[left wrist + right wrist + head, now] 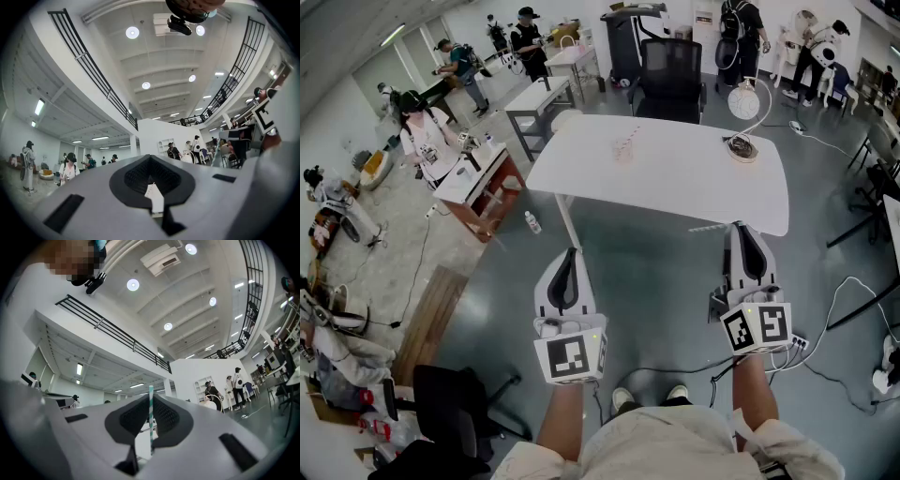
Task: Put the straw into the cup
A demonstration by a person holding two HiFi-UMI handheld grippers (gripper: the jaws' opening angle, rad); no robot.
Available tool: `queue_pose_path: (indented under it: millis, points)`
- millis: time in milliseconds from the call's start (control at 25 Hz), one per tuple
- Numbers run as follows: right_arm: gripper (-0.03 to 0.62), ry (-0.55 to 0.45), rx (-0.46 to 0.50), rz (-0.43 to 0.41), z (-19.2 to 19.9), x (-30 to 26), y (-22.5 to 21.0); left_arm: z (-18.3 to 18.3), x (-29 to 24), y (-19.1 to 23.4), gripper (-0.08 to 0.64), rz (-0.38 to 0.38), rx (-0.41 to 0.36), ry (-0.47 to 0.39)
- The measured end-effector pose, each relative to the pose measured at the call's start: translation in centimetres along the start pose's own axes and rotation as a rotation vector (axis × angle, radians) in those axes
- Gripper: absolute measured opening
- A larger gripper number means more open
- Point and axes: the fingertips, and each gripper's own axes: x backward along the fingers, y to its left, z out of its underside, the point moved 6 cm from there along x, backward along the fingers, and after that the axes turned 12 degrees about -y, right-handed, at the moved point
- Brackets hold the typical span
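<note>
The cup (624,147) stands on the white table (694,183), towards its far left part. It is a small clear cup with faint reddish marks, too small in the head view to show whether anything is inside. It is well apart from both grippers, which are held out over the grey floor short of the table's near edge.

The straw (150,418), striped teal and white, is outside the cup. The right gripper (151,401) has its 2 jaws clamped on it. In the right gripper view it stands upright between the dark pads, with its top rising clear above them. In the head view it shows as a thin pale line (710,228) sticking out to the left of the right gripper (748,230).

The left gripper (150,161) has its 2 jaws together with nothing between them.

A round white lamp (742,99) stands at the table's far right. 1 small bottle (532,222) lies on the floor, left of the table.
</note>
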Motion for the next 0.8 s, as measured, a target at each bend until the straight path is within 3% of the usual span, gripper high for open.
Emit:
queue_pose_path:
  millis: [400,800]
  points:
    - [0.023,0.027,0.011,-0.019,2.1,-1.3,3.6,1.5,0.7,3.3,0.003,-0.009,0.025,0.014]
    - [0.023,0.046,-0.009,-0.022,5.8,-3.3,11.0,3.6,3.0,11.4,0.003,-0.057,0.033,0.020]
